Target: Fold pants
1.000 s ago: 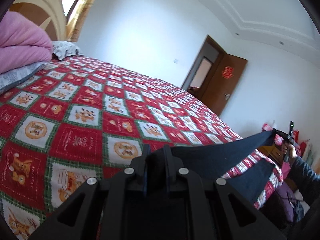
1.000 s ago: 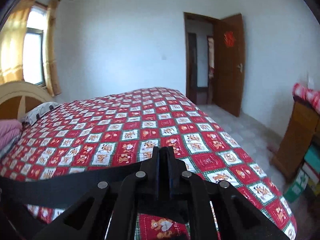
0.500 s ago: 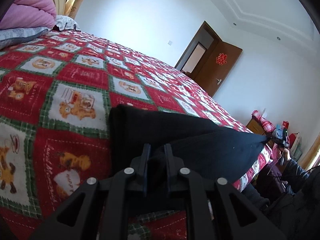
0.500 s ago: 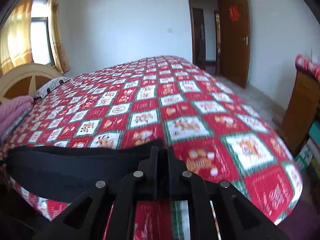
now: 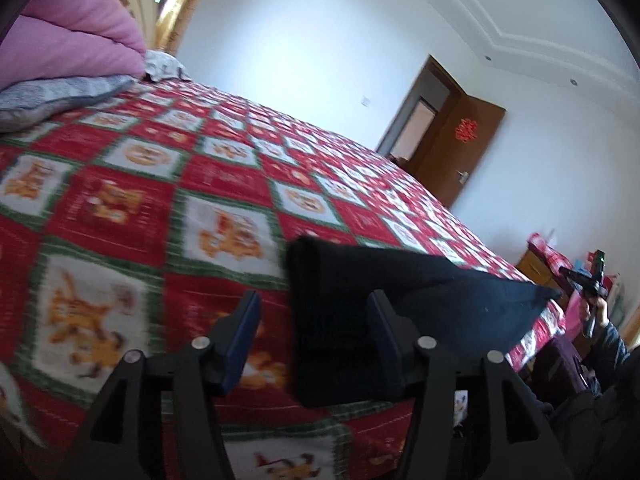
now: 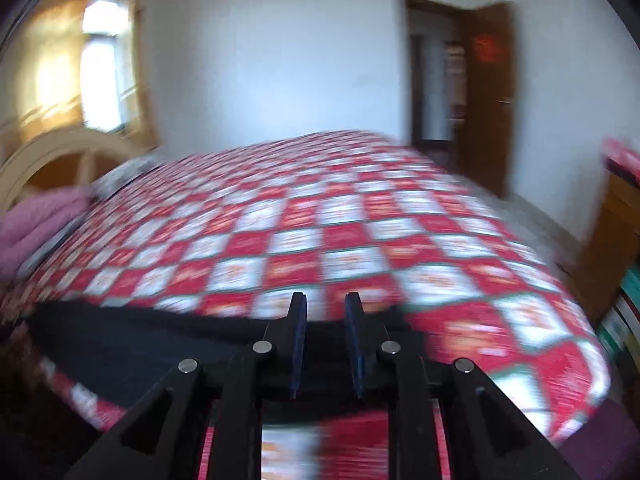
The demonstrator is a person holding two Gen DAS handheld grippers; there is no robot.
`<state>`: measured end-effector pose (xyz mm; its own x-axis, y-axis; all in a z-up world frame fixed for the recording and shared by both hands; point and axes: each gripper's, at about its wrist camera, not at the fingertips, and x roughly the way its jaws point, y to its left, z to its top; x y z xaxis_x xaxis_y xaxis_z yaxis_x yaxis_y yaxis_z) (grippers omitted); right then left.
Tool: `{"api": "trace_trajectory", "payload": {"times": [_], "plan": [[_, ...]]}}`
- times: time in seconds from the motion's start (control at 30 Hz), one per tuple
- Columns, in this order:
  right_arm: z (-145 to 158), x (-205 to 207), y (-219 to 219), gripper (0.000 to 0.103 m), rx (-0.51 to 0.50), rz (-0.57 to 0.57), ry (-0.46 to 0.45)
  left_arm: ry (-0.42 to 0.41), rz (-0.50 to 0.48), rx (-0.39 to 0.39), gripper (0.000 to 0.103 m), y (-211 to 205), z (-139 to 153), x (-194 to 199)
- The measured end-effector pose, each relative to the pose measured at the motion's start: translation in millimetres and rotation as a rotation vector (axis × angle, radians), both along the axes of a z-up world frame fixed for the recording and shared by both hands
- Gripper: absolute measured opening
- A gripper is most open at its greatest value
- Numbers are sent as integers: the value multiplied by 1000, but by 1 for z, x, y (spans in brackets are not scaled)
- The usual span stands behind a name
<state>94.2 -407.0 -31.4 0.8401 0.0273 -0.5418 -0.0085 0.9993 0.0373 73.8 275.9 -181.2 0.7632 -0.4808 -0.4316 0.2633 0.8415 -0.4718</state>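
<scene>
The black pants point(image 5: 360, 292) lie folded along the near edge of the bed with its red patchwork cover point(image 5: 224, 184). My left gripper point(image 5: 314, 304) is open, its jaws wide apart, with one end of the pants lying between them and against the right finger. In the right wrist view the pants point(image 6: 132, 336) stretch to the left across the bed cover point(image 6: 360, 232). My right gripper point(image 6: 326, 308) is open with a narrow gap, just above the other end of the pants. The right gripper also shows far right in the left wrist view point(image 5: 588, 280).
A pink duvet point(image 5: 68, 40) and a grey pillow point(image 5: 52, 96) lie at the head of the bed. A wooden headboard point(image 6: 64, 160) stands at the left. An open brown door point(image 6: 488, 92) is at the far wall. A wooden cabinet point(image 6: 612, 232) stands at the right.
Both grippers have opened and let go of the pants, which now lie on the bed. Both have pulled back a little; the right view is blurred with motion.
</scene>
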Motion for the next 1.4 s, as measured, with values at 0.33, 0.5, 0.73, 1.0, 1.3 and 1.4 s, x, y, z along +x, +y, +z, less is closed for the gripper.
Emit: {"api": "trace_trajectory", "payload": {"times": [0.33, 0.5, 0.73, 1.0, 1.3, 1.4], "plan": [[-77, 112, 176, 39, -78, 246, 236, 25, 109, 1, 58, 17, 0, -2], [-111, 118, 185, 39, -55, 223, 390, 46, 55, 2, 58, 1, 0, -2], [-125, 47, 199, 39, -138, 321, 492, 142, -76, 0, 58, -27, -6, -14], [-128, 21, 215, 39, -90, 323, 462, 203, -118, -56, 58, -43, -14, -31], [-137, 10, 265, 39, -55, 410, 442, 239, -67, -97, 58, -36, -17, -33], [-139, 10, 266, 39, -53, 410, 437, 252, -35, -47, 58, -35, -20, -34]]}}
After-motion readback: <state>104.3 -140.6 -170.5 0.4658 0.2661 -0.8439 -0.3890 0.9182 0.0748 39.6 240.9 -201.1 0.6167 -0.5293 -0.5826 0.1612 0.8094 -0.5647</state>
